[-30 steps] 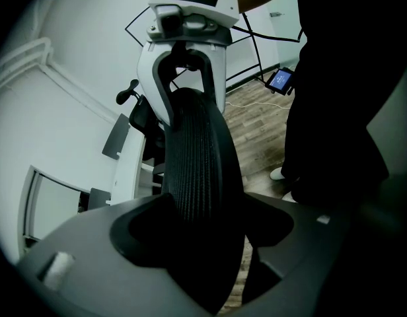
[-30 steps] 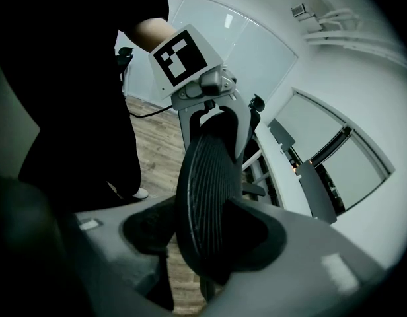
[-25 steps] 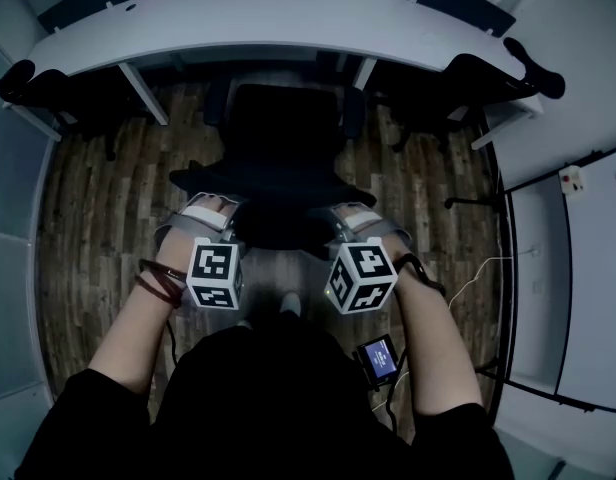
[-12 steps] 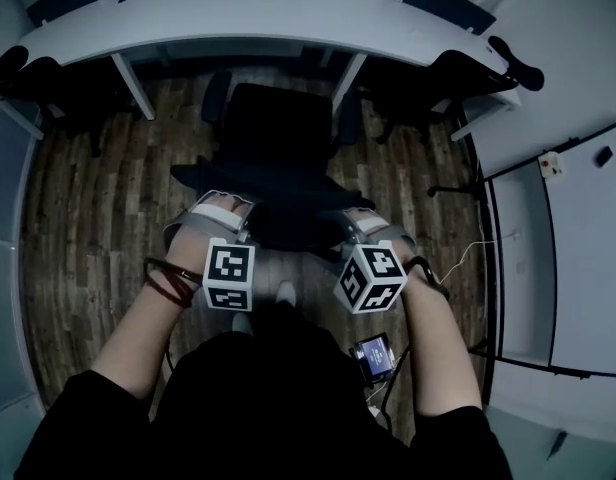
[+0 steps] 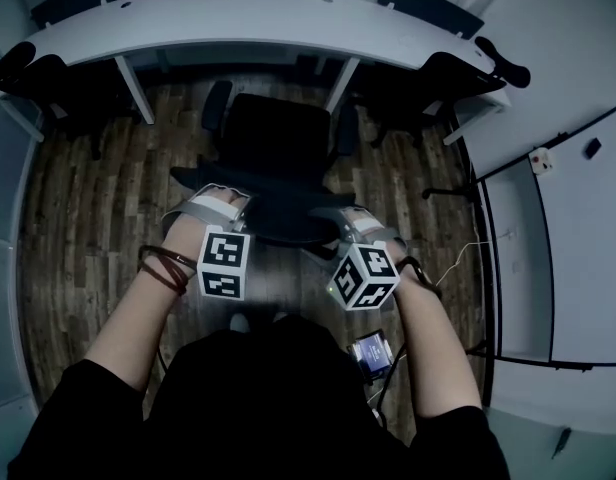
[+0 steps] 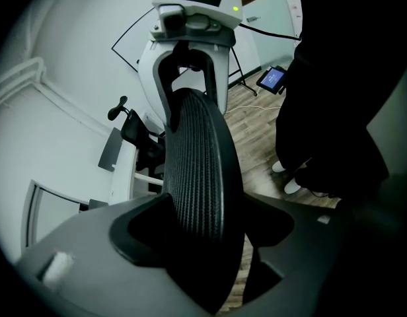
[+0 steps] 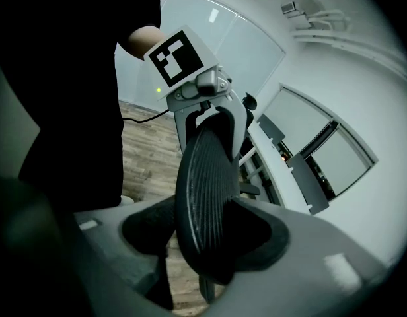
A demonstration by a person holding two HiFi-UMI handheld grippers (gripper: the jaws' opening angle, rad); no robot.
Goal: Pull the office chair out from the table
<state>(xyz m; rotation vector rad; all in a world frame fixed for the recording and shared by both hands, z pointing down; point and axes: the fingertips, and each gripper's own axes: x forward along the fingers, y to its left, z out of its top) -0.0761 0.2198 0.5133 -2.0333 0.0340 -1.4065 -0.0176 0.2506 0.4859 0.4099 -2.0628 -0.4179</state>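
The black office chair [image 5: 278,143] stands on the wood floor in front of the curved white table [image 5: 248,16], its seat clear of the table edge. Its mesh backrest [image 5: 276,226] faces me. My left gripper [image 5: 221,200] is shut on the backrest's top edge at the left, and the mesh [image 6: 198,177] runs between its jaws [image 6: 205,220]. My right gripper [image 5: 350,221] is shut on the same edge at the right, with the mesh [image 7: 202,190] between its jaws [image 7: 205,233]. Each gripper view shows the other gripper at the far end of the backrest.
Black chairs sit tucked under the table at the far left [image 5: 28,76] and far right [image 5: 458,76]. White panels [image 5: 568,218] line the right side, with a dark stand [image 5: 450,192] and a white cable before them. A small lit device [image 5: 371,353] hangs by my right arm.
The chair and both grippers have come toward me, away from the table. The seat, earlier close under the table edge, now shows fully with its armrests.
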